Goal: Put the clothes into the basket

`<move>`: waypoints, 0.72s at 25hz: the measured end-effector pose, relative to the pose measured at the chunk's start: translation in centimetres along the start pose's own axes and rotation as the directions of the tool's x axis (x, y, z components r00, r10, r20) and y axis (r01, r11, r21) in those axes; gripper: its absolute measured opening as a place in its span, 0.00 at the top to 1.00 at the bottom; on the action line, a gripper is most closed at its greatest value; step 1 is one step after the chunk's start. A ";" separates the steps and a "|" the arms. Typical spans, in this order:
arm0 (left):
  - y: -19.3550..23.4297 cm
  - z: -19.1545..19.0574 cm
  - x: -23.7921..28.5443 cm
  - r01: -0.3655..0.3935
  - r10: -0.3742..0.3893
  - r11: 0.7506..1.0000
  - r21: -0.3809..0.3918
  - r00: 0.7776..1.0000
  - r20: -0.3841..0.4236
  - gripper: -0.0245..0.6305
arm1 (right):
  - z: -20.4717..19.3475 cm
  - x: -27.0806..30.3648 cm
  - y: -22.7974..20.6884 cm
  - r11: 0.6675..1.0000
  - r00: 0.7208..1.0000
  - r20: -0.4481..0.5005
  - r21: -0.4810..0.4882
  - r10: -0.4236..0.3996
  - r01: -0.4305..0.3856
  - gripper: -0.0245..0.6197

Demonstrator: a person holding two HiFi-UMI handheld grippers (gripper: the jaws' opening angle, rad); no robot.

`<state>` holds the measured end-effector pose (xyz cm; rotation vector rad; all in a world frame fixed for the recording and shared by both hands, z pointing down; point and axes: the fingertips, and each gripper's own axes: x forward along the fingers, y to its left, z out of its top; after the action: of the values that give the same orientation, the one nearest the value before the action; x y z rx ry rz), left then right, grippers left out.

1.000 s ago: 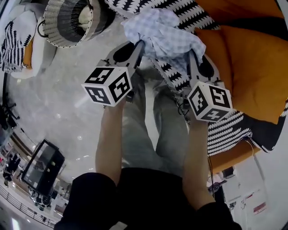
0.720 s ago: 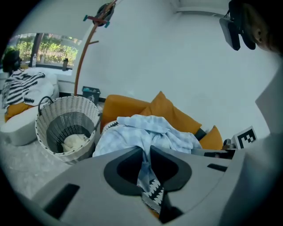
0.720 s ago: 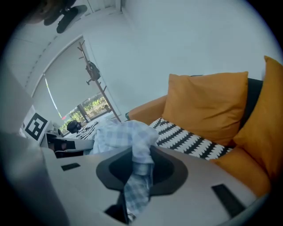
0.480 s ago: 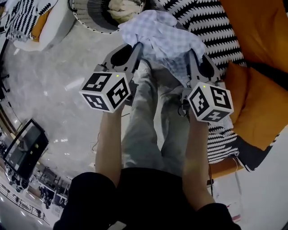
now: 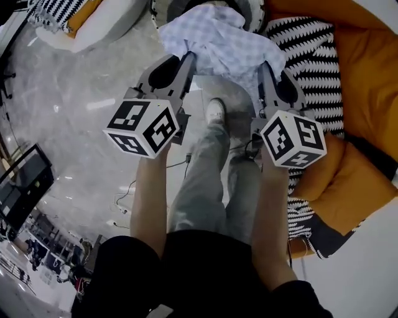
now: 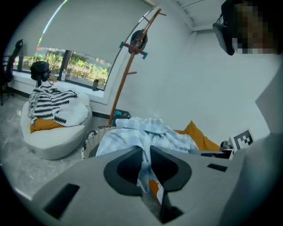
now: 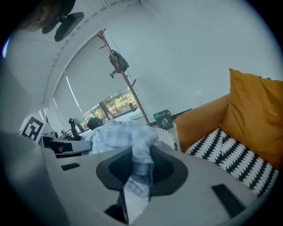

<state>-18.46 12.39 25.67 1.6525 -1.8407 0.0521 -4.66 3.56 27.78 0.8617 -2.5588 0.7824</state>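
Hanging bunched between both grippers: pale blue checked garment [image 5: 219,45], clear of floor [image 5: 93,93], hiding near rim of basket [image 5: 254,11] in head view. Left gripper [image 5: 188,59] jaws clamped on one fold, right gripper [image 5: 263,67] jaws clamped on another. Orange sofa [image 5: 367,81] at right.

No legible word, number or brand is shown in any view. Only black-and-white square marker patterns, without letters, are carried. In the head view they are seen on the faces of the cube [image 5: 144,127] of the left gripper [image 5: 186,61] and of the cube [image 5: 292,140] of the right gripper [image 5: 265,67]. One such marker [image 6: 242,139] is seen near the right edge of the left gripper view, and another [image 7: 32,128] near the left edge of the right gripper view. Light marks on a small dark green box [image 7: 163,119] are too small to be read.
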 end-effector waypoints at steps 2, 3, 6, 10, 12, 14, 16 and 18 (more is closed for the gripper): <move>1.8 2.6 -0.8 -0.022 0.022 1.000 0.001 0.999 0.033 0.88 | 2.1 1.8 2.3 0.999 0.999 0.013 -0.021 0.032 -0.032 0.83; 2.6 3.8 -1.3 -0.034 0.034 0.999 0.000 0.998 0.052 0.88 | 3.2 2.6 3.5 0.998 0.999 0.020 -0.035 0.051 -0.050 0.83; 4.8 7.4 -2.2 -0.064 0.064 0.998 -0.001 0.991 0.115 0.88 | 6.5 5.4 6.5 0.992 0.994 0.046 -0.077 0.103 -0.099 0.83; 8.1 10.4 -1.9 -0.082 0.085 0.996 -0.026 0.983 0.163 0.88 | 10.0 9.8 9.3 0.985 0.988 0.063 -0.114 0.138 -0.131 0.83; 8.6 10.8 -2.2 -0.086 0.091 0.996 -0.035 0.981 0.169 0.88 | 11.1 10.5 10.3 0.982 0.986 0.073 -0.128 0.152 -0.142 0.83; 8.3 11.1 -2.9 -0.091 0.093 0.996 -0.024 0.980 0.174 0.88 | 12.1 10.2 11.3 0.978 0.981 0.089 -0.142 0.169 -0.156 0.83; 7.8 11.2 -3.4 -0.090 0.091 0.996 -0.013 0.979 0.185 0.88 | 13.0 9.8 11.9 0.974 0.976 0.111 -0.154 0.185 -0.167 0.83; 7.6 10.7 -2.9 -0.080 0.083 0.996 -0.024 0.980 0.183 0.88 | 13.5 9.8 12.1 0.972 0.971 0.133 -0.158 0.197 -0.176 0.83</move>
<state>-29.97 11.74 18.80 1.6150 -2.0409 -0.0834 -21.52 -0.85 16.82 0.6629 -2.8198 0.5931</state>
